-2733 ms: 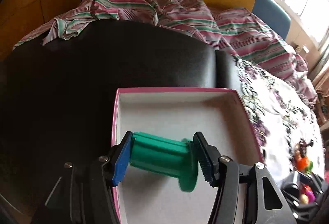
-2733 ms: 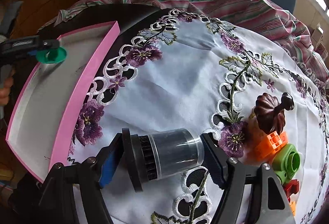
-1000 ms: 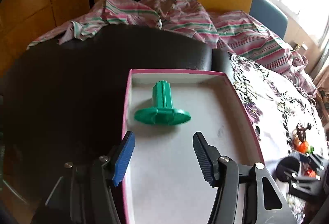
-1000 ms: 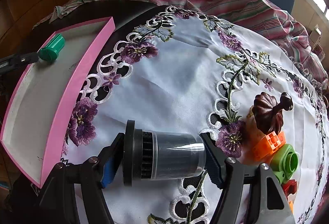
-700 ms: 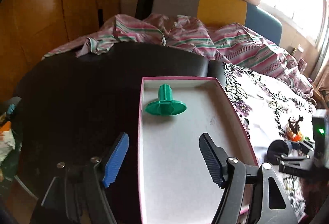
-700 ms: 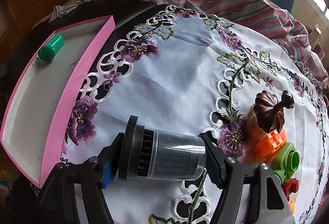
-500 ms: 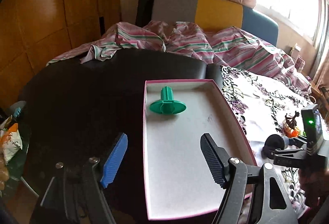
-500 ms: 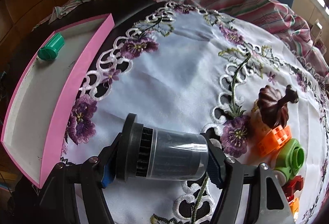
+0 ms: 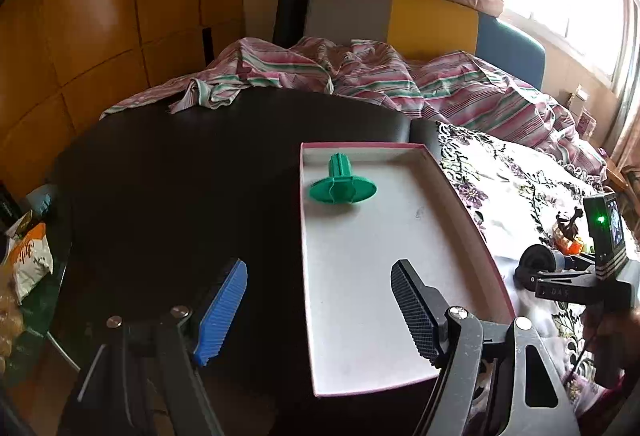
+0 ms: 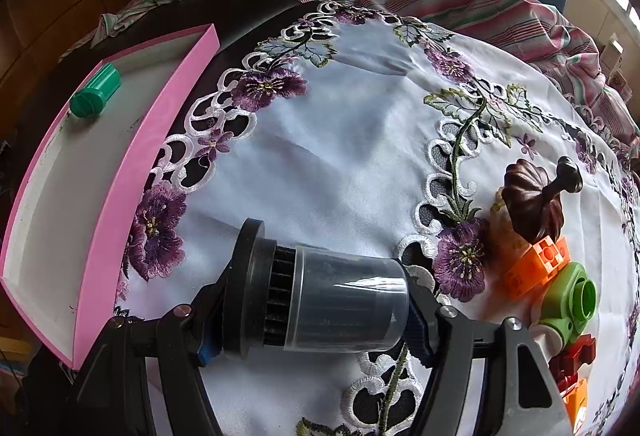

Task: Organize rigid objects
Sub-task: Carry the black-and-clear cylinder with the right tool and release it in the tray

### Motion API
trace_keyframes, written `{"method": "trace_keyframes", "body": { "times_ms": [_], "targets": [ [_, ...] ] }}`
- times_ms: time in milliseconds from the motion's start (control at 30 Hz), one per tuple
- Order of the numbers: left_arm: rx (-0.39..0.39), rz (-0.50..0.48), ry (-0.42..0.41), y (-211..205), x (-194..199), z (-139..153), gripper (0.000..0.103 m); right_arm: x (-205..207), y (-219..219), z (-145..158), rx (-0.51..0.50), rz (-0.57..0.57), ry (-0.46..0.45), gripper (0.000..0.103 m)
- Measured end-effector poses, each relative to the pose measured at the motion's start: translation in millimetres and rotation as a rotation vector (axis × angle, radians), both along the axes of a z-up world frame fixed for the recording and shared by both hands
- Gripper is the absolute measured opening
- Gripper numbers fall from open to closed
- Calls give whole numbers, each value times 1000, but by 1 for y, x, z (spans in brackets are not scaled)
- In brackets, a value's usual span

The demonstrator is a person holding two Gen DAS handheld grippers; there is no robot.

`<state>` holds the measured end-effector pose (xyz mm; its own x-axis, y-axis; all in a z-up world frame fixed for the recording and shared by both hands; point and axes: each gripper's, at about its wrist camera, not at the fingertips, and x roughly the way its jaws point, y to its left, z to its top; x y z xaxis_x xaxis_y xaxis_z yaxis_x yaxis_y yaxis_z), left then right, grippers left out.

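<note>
A pink-rimmed white tray (image 9: 400, 276) lies on the dark table; it also shows in the right wrist view (image 10: 132, 171). A green flanged spool (image 9: 342, 185) lies in its far left corner, also seen in the right wrist view (image 10: 95, 95). My left gripper (image 9: 318, 310) is open and empty, held back over the tray's near left edge. My right gripper (image 10: 316, 312) is shut on a black cylinder with a clear sleeve (image 10: 320, 296), held above the embroidered cloth (image 10: 360, 115). The right gripper and its cylinder (image 9: 538, 266) show at the right of the left wrist view.
On the cloth at the right lie a brown ridged knob (image 10: 532, 199), an orange block (image 10: 536, 266), a light green fitting (image 10: 568, 302) and red pieces (image 10: 572, 360). A striped blanket (image 9: 380, 75) covers the sofa behind. Snack bags (image 9: 28, 260) sit at the far left.
My left gripper released the green spool into the tray, opened and drew back and up. My right gripper kept hold of the black cylinder and shifted slightly.
</note>
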<state>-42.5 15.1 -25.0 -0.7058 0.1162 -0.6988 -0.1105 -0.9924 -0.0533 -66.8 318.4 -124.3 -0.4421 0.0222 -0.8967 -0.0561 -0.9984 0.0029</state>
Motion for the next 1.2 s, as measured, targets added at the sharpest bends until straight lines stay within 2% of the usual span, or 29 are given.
{"method": "trace_keyframes", "body": {
  "times_ms": [333, 467, 567, 700, 800, 933, 1067, 1200],
  "targets": [
    [8, 23, 3, -18, 8, -3, 75, 0, -3, 3, 20, -43, -3, 70],
    [14, 30, -9, -23, 7, -6, 75, 2, -14, 26, 19, -55, 47, 70],
    [26, 41, -21, -28, 6, -10, 75, 0, -34, 50, -5, -20, 109, 70],
    [40, 60, -35, -38, 5, -15, 75, -8, -80, 71, -58, 99, 151, 70],
    [52, 80, -41, -47, 5, -17, 75, -16, -120, 71, -90, 187, 143, 70],
    [70, 116, -50, -62, 4, -19, 75, -37, -164, 58, -139, 248, 98, 70],
    [79, 145, -60, -73, 2, -23, 75, -58, -195, 41, -148, 260, 57, 70],
    [87, 156, -67, -76, 0, -25, 75, -84, -214, 27, -145, 224, 23, 70]
  ]
}}
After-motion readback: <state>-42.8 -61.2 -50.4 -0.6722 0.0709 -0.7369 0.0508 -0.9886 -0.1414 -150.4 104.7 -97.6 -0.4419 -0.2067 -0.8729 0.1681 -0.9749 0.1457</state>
